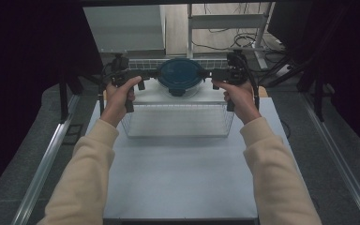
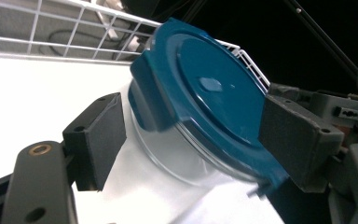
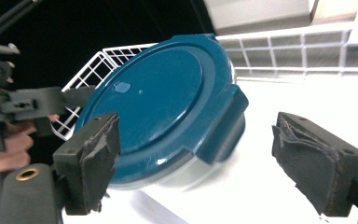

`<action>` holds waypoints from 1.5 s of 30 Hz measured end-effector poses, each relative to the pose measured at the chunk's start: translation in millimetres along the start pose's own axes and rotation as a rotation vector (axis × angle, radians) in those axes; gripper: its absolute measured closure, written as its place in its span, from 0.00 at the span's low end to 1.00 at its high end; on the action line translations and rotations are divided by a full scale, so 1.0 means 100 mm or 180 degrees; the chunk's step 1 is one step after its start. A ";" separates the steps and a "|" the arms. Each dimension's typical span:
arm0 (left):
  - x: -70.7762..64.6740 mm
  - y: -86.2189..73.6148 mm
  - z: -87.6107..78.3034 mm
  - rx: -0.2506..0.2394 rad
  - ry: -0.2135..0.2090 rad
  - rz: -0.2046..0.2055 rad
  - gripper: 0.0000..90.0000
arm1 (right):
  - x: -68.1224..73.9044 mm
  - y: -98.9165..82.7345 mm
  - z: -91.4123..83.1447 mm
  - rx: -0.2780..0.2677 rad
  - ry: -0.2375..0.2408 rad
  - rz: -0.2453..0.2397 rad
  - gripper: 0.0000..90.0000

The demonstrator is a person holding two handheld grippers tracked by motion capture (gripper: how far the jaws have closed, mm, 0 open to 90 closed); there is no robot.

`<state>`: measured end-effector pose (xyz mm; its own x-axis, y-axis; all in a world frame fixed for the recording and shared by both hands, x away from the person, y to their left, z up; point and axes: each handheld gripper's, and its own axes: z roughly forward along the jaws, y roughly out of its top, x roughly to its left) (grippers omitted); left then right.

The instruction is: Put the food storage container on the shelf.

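Round container (image 1: 180, 77), blue lid, clear body: on white shelf (image 1: 150, 97) above wire basket (image 1: 178, 121), tabletop's far edge. Left tool (image 1: 146, 75), right tool (image 1: 214, 75): flanking it, jaws open, pads clear.

A round container with a dark blue lid (image 1: 180, 75) sits on a white raised surface (image 1: 150, 96) at the far end of the desk (image 1: 178, 173). The left tool (image 1: 145, 80) and the right tool (image 1: 214, 79) flank it on opposite sides, each pointing inward at it, their jaws parted. A white wire basket (image 1: 178, 123) stands just in front, nearer the person, whose cream sleeves (image 1: 82, 168) reach in from below
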<state>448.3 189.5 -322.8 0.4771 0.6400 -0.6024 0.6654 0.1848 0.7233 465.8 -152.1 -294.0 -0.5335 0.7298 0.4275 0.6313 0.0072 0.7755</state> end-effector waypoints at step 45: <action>0.20 -2.49 -0.73 0.0514 0.0654 0.0852 0.25 | -0.32 -2.63 -0.84 0.0237 -0.0301 -0.0867 0.22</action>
<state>250.6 211.1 -490.3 0.5322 0.7890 -0.3069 0.6224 -0.1189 0.7736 268.8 -234.7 -472.6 -0.6362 0.7546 0.1605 0.5137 0.2591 0.8179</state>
